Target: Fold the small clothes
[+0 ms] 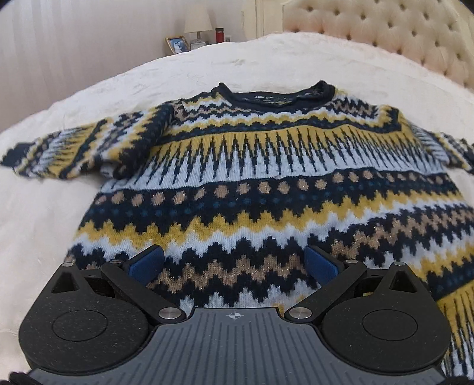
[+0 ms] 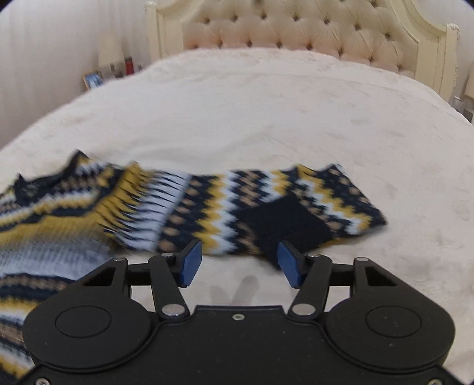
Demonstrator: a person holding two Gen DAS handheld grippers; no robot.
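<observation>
A knitted sweater [image 1: 266, 183] in navy, yellow, white and tan zigzag bands lies flat on the bed, neck hole [image 1: 275, 94] towards the headboard. My left gripper [image 1: 234, 263] hovers open over its lower body, blue pads [image 1: 148, 263] wide apart with nothing pinched. In the right wrist view one sleeve [image 2: 237, 207] stretches out to the right, ending in a navy cuff [image 2: 284, 225]. My right gripper [image 2: 241, 262] stands open just short of that cuff, its right pad [image 2: 291, 263] beside the cuff's near corner. The sweater looks blurred here.
The cream bedspread [image 2: 266, 118] spreads out around the sweater. A tufted headboard [image 2: 296, 26] stands at the far end. A bedside table at the far left carries a lamp [image 1: 198, 22], a photo frame [image 1: 177, 44] and a red bottle [image 1: 219, 35].
</observation>
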